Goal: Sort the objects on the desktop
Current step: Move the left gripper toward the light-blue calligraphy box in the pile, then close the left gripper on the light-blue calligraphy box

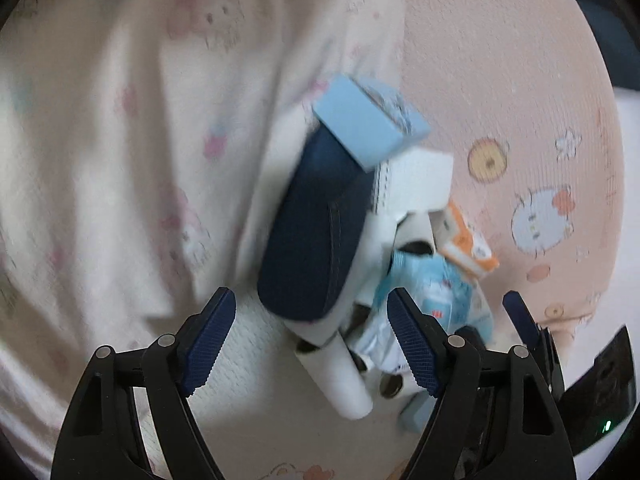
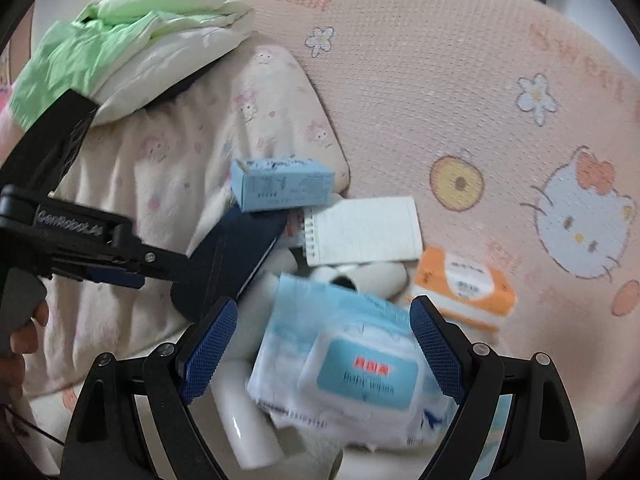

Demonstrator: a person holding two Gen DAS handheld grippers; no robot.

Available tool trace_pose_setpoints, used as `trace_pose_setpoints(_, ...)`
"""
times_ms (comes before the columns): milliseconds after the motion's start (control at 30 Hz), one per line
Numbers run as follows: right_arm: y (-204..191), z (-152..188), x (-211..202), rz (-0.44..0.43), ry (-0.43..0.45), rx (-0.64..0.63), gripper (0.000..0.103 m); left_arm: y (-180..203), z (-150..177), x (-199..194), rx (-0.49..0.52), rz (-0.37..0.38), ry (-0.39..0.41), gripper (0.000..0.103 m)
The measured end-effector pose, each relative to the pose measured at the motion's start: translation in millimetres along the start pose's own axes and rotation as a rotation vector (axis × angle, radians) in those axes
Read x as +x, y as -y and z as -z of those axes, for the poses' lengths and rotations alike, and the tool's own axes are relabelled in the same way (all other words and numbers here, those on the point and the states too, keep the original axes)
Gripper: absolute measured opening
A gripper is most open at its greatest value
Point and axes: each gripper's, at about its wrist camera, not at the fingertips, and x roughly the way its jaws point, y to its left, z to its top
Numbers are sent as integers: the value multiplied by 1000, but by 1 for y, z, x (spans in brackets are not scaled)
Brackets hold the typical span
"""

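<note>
In the left wrist view my left gripper point(image 1: 311, 320) stands open, and the near end of a navy case point(image 1: 316, 232) lies just ahead between its fingers. A light blue box point(image 1: 368, 120) rests on the case's far end. Beside them lie a white notepad point(image 1: 416, 184), an orange tissue pack point(image 1: 468, 240) and a white tube point(image 1: 340, 376). In the right wrist view my right gripper point(image 2: 322, 320) is open over a baby wipes pack point(image 2: 360, 364), which lies between its fingers. The navy case point(image 2: 236, 256), blue box point(image 2: 280, 186), notepad point(image 2: 364, 236) and orange pack point(image 2: 464, 288) lie beyond.
Everything lies on a pink cartoon-print mat point(image 2: 460, 92). A cream printed blanket point(image 1: 120, 140) is bunched on the left, with green and white cloth point(image 2: 120, 48) behind it. A hand point(image 2: 24, 340) holds the left gripper's handle. A dark device with a green light point(image 1: 600, 392) sits at the right.
</note>
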Motion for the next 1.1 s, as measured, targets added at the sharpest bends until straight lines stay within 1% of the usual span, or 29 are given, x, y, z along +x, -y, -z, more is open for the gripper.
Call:
trace_pose_setpoints(133,12,-21,15,-27,5,11,87,9,-12,-12,46,-14,51,81)
trace_pose_setpoints(233,26,-38,29,-74,-3,37,87,21,-21,-19,97,-48,94,81)
trace_pose_setpoints(267,32,-44,35,-102,-14,46,87,24,-23,-20,105,-46,105,81)
trace_pose_setpoints(333,39,-54,45,-116,-33,61,87,30,-33,-19,100,-24,114,81)
trace_pose_setpoints(400,46,-66,57,-129,-52,81,87,34,-42,-18,74,17,121,81)
trace_pose_setpoints(467,54,-75,67,-136,-71,104,87,42,-50,-13,75,23,137,81)
trace_pose_setpoints(567,62,-89,79,-137,-68,136,87,48,-59,-7,84,1,162,81)
trace_pose_setpoints(600,65,-92,84,-144,-75,153,87,49,-62,-3,71,4,158,79)
trace_pose_setpoints(633,67,-94,87,-149,-79,166,87,48,-66,0,44,34,155,75)
trace_pose_setpoints(700,72,-99,98,-174,-106,208,87,46,-70,3,-4,97,153,74)
trace_pose_setpoints(733,74,-99,100,-180,-116,219,87,46,-73,4,-19,97,161,73)
trace_pose_setpoints(767,75,-100,105,-180,-129,231,87,47,-75,4,-25,82,174,70)
trace_pose_setpoints(833,75,-101,108,-179,-133,250,87,51,-79,6,-26,47,197,60)
trace_pose_setpoints(900,74,-101,111,-194,-129,254,87,55,-83,11,-24,30,190,58)
trace_pose_setpoints(1000,70,-99,115,-183,-130,229,87,53,-89,19,-27,-12,175,57)
trace_pose_setpoints(1067,70,-98,115,-192,-124,226,87,56,-89,28,-33,-1,152,56)
trace_pose_setpoints(1100,70,-98,115,-199,-123,231,87,56,-89,31,-28,-6,148,52)
